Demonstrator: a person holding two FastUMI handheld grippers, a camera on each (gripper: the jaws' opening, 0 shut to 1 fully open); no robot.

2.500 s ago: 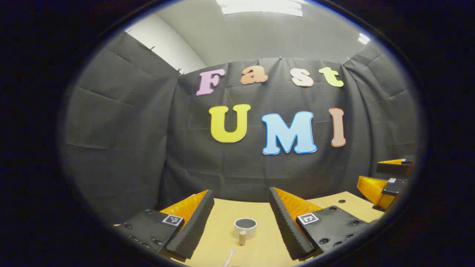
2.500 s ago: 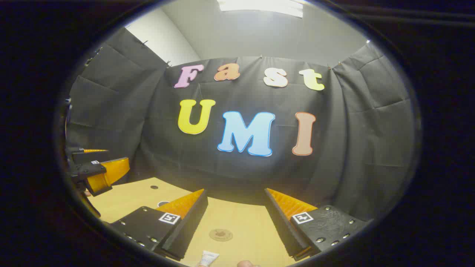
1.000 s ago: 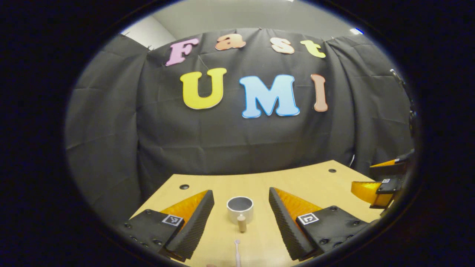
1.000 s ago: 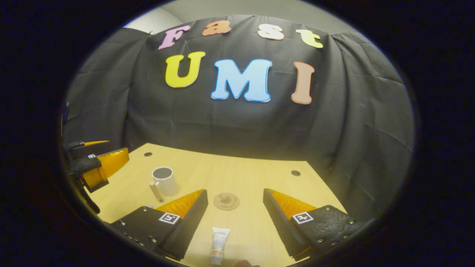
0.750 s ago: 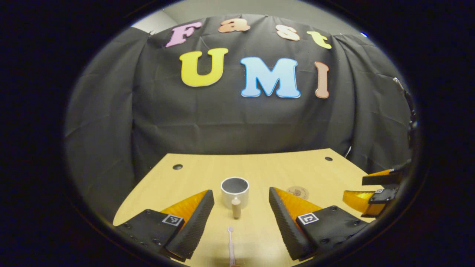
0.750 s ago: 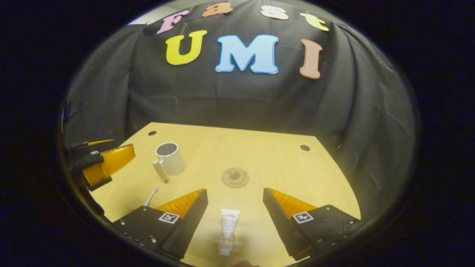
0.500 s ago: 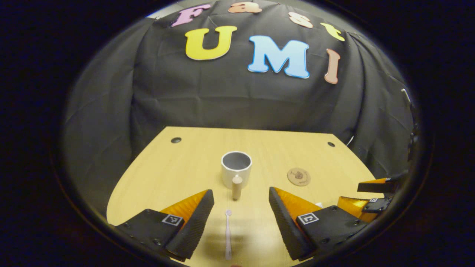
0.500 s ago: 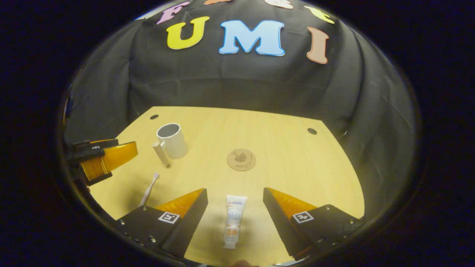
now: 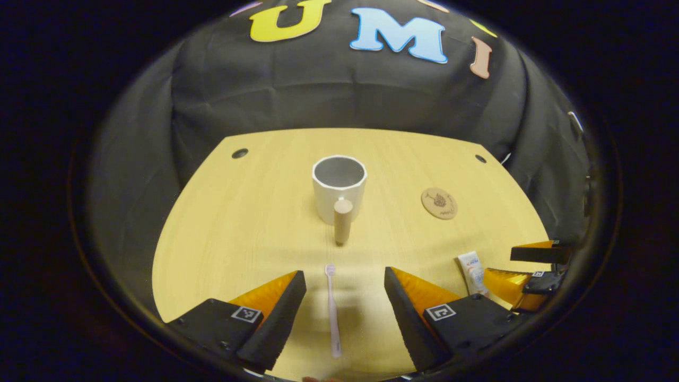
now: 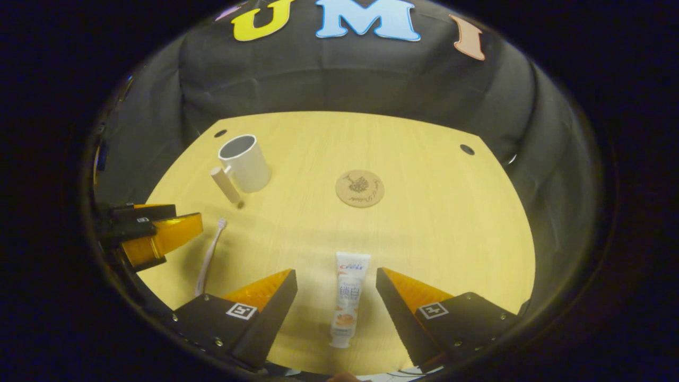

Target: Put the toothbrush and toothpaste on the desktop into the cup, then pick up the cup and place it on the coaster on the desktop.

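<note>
Wooden surface (image 9: 238,223) held cup (image 9: 338,187), coaster (image 9: 439,202); toothbrush (image 9: 332,310) and toothpaste (image 10: 347,297) lay between spread fingers, apparently lined up for grasping.

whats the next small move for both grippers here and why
Probably lower both straight down and close. The left gripper is open with the toothbrush lying lengthwise in its gap, and the right gripper is open over the toothpaste the same way. Both items lie flat on the desk, ungripped, and the cup stands empty.
</note>
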